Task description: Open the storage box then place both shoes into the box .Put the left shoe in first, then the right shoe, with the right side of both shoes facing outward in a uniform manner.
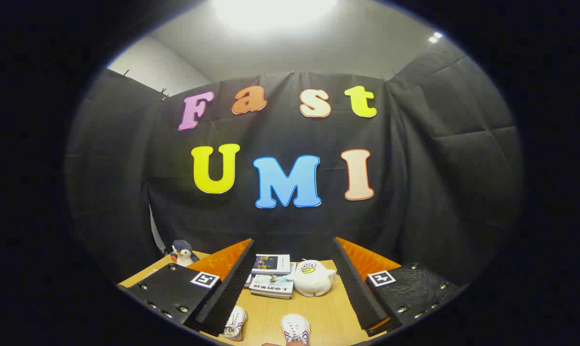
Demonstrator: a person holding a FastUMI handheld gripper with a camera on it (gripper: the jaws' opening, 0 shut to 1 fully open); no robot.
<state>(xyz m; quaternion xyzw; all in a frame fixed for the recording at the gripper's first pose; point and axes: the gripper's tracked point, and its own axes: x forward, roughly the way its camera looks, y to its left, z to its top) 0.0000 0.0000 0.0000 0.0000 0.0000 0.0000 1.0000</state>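
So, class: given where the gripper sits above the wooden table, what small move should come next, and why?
Probably tilt down to find the storage box. The gripper, jaws open and holding nothing, looks level at the booth wall, with two small white shoes low between the jaws and a white duck plush toy beyond.

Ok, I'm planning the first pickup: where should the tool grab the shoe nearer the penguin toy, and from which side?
Probably across its sides near the collar, coming down from above. That shoe lies flat on the table, toe pointing away, just inside one finger of the open tool, beside the other shoe. Its heel is cut off from view, so this is a guess.
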